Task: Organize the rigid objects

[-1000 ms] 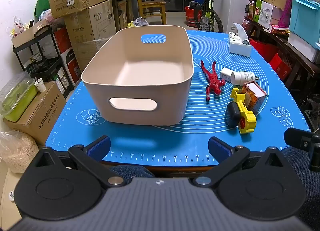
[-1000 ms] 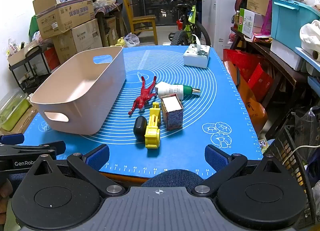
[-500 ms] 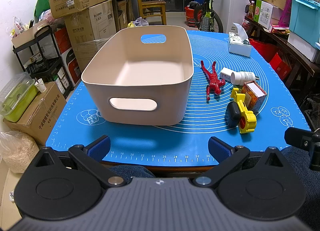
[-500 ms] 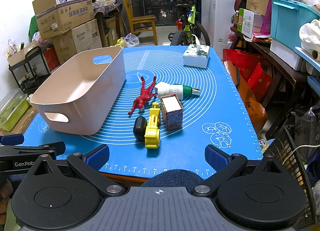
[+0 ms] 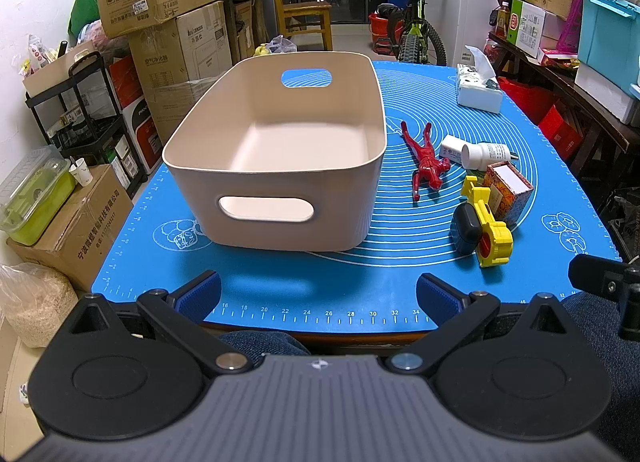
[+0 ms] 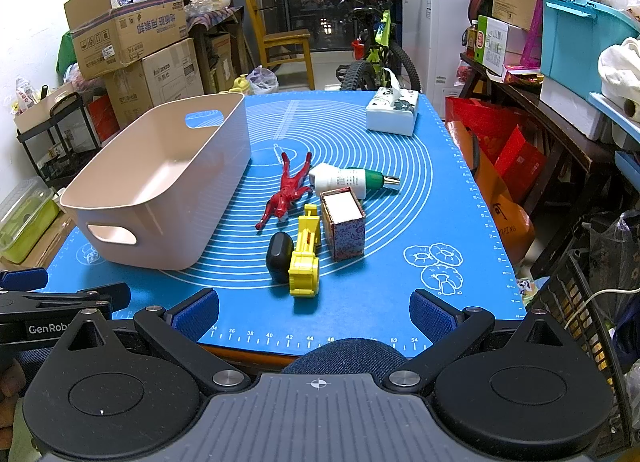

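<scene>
Nothing of the task is looking done at this moment: the beige bin (image 5: 276, 165) is standing empty on the blue mat (image 6: 400, 302) that is covering the tabletop, and all the loose things are lying outside it, to its right. So I am judging that the whole sorting is remaining to do.

The red figure (image 6: 289, 191) is lying nearest to the bin, just beside its long wall. Next to it, the white bottle (image 6: 344, 181) with a green cap is lying on its side, and the patterned small box (image 6: 344, 223) is standing upright in front of it. The yellow toy (image 6: 306, 258) and the black oval case (image 6: 279, 256) are touching each other, closest to the person. A tissue box (image 6: 394, 113) is sitting well apart at the far end.

The left gripper (image 5: 318, 294) is hovering at the near edge with its jaws spread wide, holding nothing. The right gripper (image 6: 314, 312) is the same, wide and empty, facing the group of things.
</scene>
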Demonstrator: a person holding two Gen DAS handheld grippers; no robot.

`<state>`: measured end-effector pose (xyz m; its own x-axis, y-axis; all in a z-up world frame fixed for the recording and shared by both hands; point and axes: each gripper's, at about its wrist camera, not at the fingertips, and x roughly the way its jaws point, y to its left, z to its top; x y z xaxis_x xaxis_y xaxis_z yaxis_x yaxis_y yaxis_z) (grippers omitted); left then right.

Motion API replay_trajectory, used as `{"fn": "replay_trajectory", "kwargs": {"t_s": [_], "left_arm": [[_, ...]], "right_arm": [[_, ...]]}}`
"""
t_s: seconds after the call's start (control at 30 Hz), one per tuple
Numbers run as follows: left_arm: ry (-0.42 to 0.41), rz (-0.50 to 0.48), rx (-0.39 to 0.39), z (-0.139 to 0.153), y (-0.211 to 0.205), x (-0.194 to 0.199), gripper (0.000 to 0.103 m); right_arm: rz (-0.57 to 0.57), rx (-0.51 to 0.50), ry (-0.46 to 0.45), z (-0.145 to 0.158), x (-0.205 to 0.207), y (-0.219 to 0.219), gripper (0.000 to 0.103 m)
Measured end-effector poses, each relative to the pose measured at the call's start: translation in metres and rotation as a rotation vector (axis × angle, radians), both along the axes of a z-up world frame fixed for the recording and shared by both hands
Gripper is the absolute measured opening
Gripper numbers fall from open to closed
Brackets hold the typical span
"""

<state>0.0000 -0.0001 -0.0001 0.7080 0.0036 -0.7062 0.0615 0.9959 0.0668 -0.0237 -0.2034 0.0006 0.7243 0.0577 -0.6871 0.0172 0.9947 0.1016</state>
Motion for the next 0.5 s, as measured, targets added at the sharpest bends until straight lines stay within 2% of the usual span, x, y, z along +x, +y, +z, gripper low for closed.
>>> {"fn": "replay_trajectory", "kwargs": {"t_s": [0.5], "left_arm": [[0.0, 0.0, 0.001, 0.0, 0.0, 0.0001, 0.103]], "right_arm": [[0.001, 0.001, 0.003, 0.0002, 0.0014, -0.0007, 0.101]]}}
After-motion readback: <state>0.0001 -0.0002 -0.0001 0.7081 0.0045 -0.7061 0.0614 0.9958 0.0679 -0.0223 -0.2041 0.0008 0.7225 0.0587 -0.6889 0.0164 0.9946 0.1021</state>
